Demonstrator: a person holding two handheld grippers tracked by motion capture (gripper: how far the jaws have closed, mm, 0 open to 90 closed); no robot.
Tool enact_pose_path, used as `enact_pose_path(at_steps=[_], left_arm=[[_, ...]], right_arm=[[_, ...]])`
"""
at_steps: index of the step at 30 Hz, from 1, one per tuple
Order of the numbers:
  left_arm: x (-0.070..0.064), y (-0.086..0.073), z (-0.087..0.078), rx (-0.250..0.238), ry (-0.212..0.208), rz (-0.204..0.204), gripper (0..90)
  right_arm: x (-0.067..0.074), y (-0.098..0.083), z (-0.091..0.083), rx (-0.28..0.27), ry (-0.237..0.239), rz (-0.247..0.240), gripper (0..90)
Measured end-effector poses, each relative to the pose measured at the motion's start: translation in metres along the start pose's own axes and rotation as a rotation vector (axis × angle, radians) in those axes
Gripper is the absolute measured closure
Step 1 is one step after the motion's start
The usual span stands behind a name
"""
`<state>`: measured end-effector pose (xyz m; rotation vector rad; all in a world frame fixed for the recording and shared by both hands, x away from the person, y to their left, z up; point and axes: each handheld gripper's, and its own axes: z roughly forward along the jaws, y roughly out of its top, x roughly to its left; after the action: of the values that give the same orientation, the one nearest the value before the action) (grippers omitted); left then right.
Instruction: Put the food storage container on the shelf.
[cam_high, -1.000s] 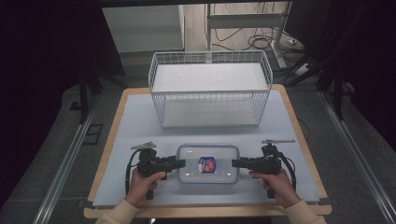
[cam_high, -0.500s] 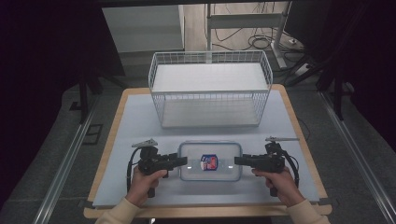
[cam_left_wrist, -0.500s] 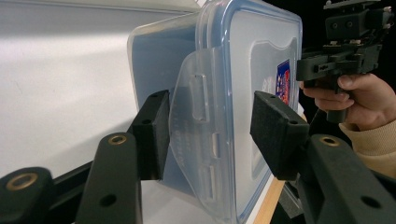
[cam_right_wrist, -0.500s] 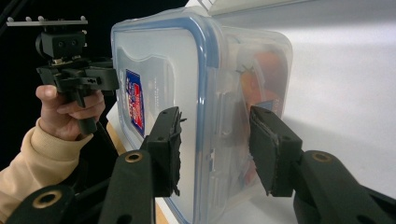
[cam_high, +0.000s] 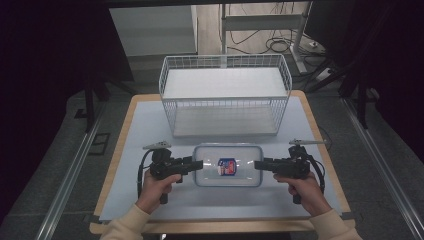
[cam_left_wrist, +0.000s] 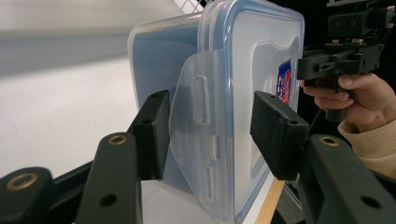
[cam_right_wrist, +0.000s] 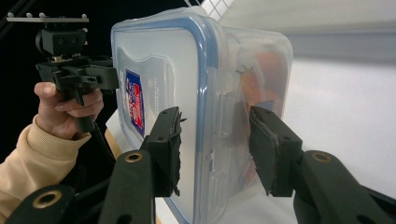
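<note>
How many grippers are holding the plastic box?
2. The left gripper clamps the box at its left end, and the right gripper clamps its right end, in front of the wire basket.

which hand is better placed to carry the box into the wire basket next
Neither alone. The left gripper and right gripper each clamp an end clip of the lidded plastic box, squarely before the wire basket. Probably both lift it together.

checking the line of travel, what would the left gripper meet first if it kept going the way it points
The left gripper points across the table at the clear lidded container, whose end clip already sits between its jaws. So it would likely meet that end wall first.
</note>
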<state>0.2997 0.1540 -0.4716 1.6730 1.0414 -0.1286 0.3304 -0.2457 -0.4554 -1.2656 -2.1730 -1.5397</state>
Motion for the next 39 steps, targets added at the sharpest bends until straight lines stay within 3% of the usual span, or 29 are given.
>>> enact_pose_path(at_steps=[9,23,39], left_arm=[[-0.007,0.028,-0.008,-0.035,0.009,0.032,49.2],[-0.016,0.055,-0.013,-0.07,0.013,0.063,49.2],[-0.025,0.099,-0.016,-0.104,0.017,0.112,49.3]], right_arm=[[0.008,0.026,-0.004,-0.022,0.001,-0.048,55.1],[0.018,0.057,-0.014,-0.057,-0.005,-0.112,54.9],[0.025,0.094,-0.025,-0.092,-0.008,-0.136,54.7]])
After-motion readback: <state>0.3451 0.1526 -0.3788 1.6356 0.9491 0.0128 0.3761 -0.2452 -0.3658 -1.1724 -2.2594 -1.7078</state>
